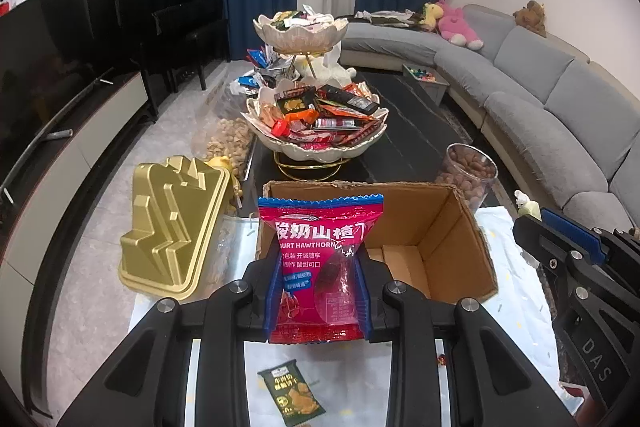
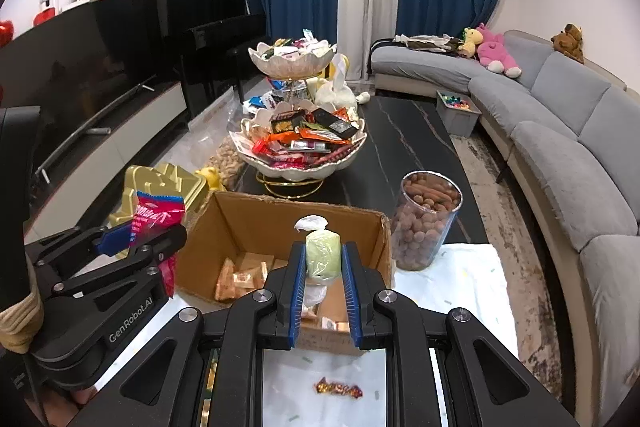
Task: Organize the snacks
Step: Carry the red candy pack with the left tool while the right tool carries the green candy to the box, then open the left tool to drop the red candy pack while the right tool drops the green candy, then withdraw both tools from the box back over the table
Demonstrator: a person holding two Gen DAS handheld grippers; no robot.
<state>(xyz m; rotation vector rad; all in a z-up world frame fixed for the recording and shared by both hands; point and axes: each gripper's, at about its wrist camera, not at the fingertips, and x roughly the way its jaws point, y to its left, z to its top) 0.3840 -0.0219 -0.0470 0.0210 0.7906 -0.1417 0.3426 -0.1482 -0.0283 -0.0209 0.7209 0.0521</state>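
Just ahead of and below both hands we see the open cardboard box on the worktop. The left hand-held gripper is clamped on a glossy red hawthorn packet, long axis upright, near the box's left wall. The right hand-held gripper pinches a soft pale-green wrapped snack and seems nearer the opening. Small orange packets lie inside.
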